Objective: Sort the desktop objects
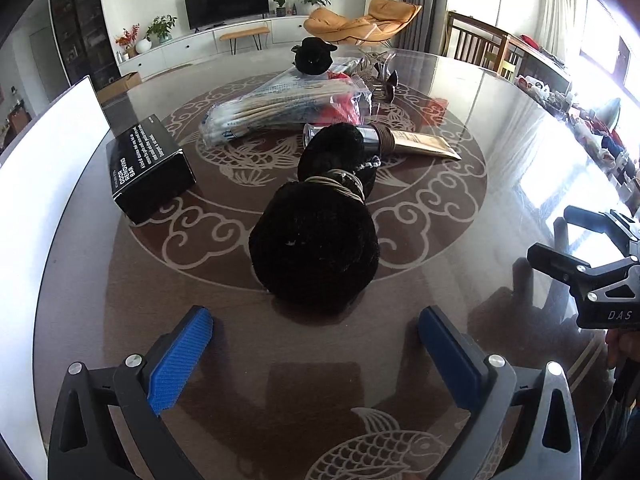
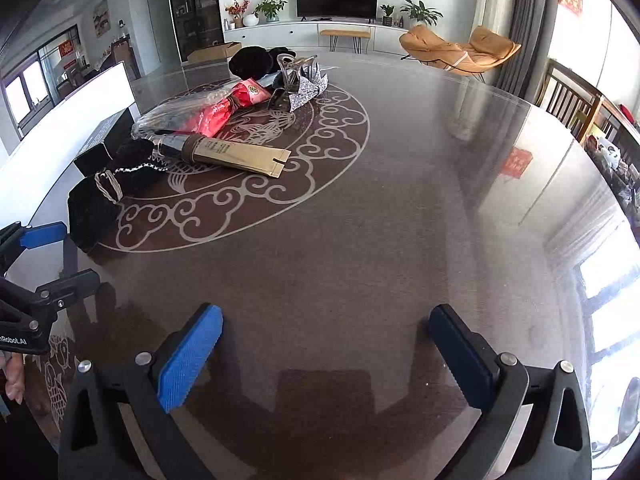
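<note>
Left gripper (image 1: pixel 316 354), jaws wide and empty, hovers over the glass table (image 1: pixel 500 168) with the black pouch (image 1: pixel 316 240) directly ahead, a black box (image 1: pixel 150 168) ahead-left and a gold tube (image 1: pixel 416 145) beyond; right gripper (image 2: pixel 326 354), equally wide, faces bare tabletop, clutter ahead-left.

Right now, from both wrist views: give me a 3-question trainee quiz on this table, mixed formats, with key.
1. True or false: the left gripper is shut on the black pouch.
2. Which lies nearest the black pouch? A) gold tube B) black box C) orange chair
3. Fill in: between the right gripper fingers there is only bare ____.

Key: 1 false, it is open and short of the pouch; 2 A; 3 table.
</note>
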A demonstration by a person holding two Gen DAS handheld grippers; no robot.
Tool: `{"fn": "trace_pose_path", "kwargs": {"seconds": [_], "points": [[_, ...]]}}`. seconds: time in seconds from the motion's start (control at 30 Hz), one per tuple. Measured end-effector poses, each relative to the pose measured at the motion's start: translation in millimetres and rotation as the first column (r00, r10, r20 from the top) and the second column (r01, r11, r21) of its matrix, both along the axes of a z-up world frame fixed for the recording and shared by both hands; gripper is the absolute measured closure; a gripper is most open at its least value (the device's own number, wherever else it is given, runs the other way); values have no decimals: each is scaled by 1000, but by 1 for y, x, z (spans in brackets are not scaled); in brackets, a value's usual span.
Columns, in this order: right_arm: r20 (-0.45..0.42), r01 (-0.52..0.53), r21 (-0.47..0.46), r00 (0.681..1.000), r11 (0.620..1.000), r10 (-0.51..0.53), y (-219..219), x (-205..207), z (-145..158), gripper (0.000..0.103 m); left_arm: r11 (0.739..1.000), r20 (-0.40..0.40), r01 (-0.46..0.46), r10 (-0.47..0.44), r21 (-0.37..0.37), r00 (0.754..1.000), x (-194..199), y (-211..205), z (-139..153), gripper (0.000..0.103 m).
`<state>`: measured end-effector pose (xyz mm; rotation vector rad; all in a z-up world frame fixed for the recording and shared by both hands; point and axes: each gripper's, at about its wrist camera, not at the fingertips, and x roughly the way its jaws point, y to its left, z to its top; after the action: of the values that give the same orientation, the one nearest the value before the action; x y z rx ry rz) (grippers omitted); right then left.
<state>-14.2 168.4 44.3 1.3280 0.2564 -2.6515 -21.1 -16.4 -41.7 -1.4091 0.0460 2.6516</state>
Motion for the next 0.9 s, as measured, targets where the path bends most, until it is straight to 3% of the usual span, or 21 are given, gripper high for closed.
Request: {"fn": "trace_pose_path", "kwargs": {"seconds": [0.9], "points": [[1,2,3,1000,1000,-2,-1,0,0,0,1000,7,27,-27,4,1000,-8,-1,1,0]]}}
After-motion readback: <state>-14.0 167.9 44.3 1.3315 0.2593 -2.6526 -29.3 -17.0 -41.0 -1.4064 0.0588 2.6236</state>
